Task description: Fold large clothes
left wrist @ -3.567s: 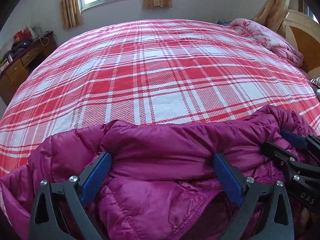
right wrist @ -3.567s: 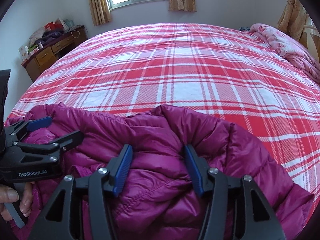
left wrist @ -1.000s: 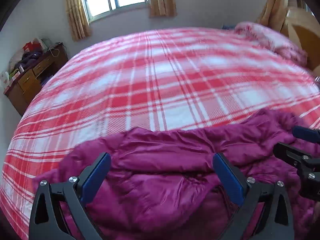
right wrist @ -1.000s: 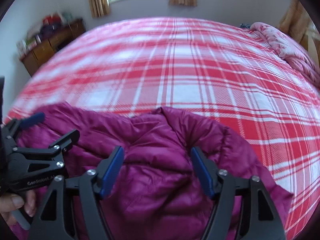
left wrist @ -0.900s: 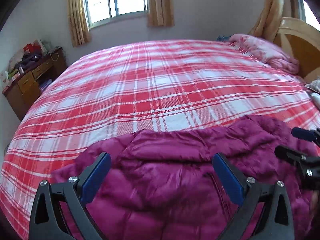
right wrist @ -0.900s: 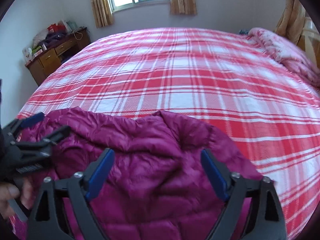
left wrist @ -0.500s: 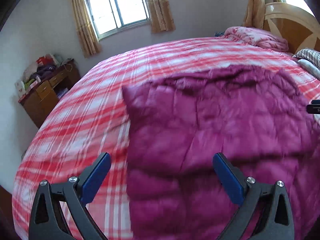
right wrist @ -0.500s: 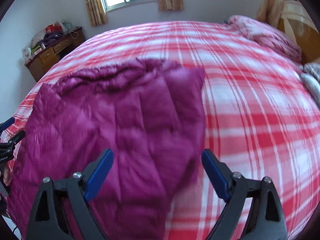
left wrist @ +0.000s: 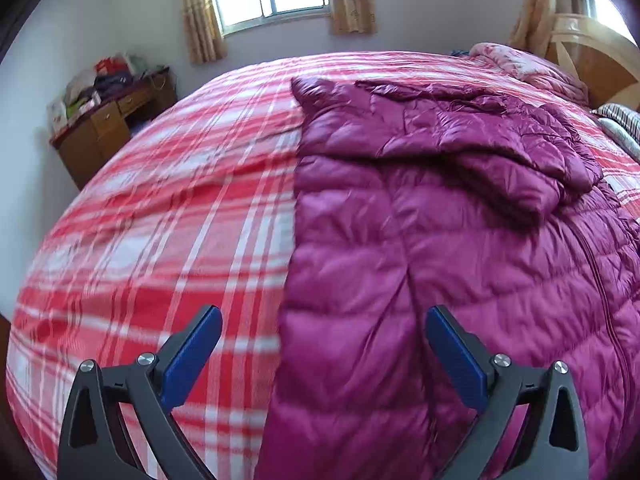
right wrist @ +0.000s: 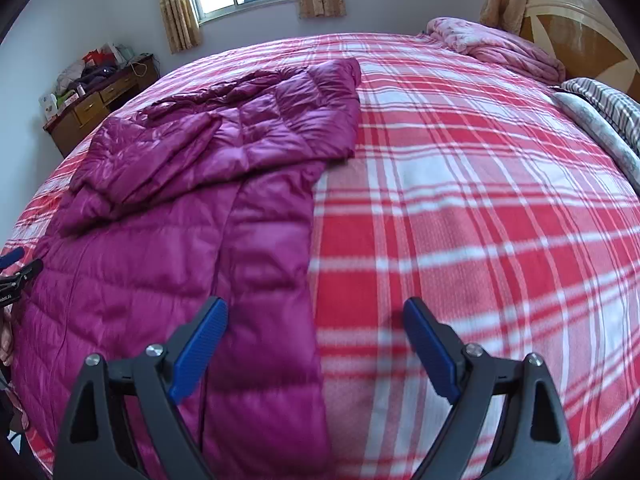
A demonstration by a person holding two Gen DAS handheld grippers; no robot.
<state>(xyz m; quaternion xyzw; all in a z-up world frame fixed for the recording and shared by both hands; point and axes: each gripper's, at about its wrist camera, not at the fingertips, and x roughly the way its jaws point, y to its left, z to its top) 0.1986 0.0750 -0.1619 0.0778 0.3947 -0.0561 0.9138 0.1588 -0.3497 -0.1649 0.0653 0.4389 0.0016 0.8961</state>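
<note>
A long magenta down coat [left wrist: 460,248] lies spread lengthwise on the red-and-white plaid bed [left wrist: 160,220], its far part folded back over the body. My left gripper [left wrist: 320,344] hangs open above the coat's near left edge, nothing between its blue pads. In the right wrist view the same coat [right wrist: 180,220] fills the left half. My right gripper [right wrist: 316,336] stands open over the coat's near right edge, empty. The tip of the left gripper [right wrist: 14,266] shows at that view's left border.
A wooden dresser [left wrist: 108,128] piled with things stands against the wall at the far left. A pink quilt [right wrist: 504,52], a striped pillow [right wrist: 600,108] and a wooden headboard [right wrist: 580,28] are at the bed's right end. Bare plaid bedding [right wrist: 480,220] lies right of the coat.
Both grippers let go of the bunched coat and drew back from it toward the near side of the bed. The coat now lies stretched out flat, far part folded over.
</note>
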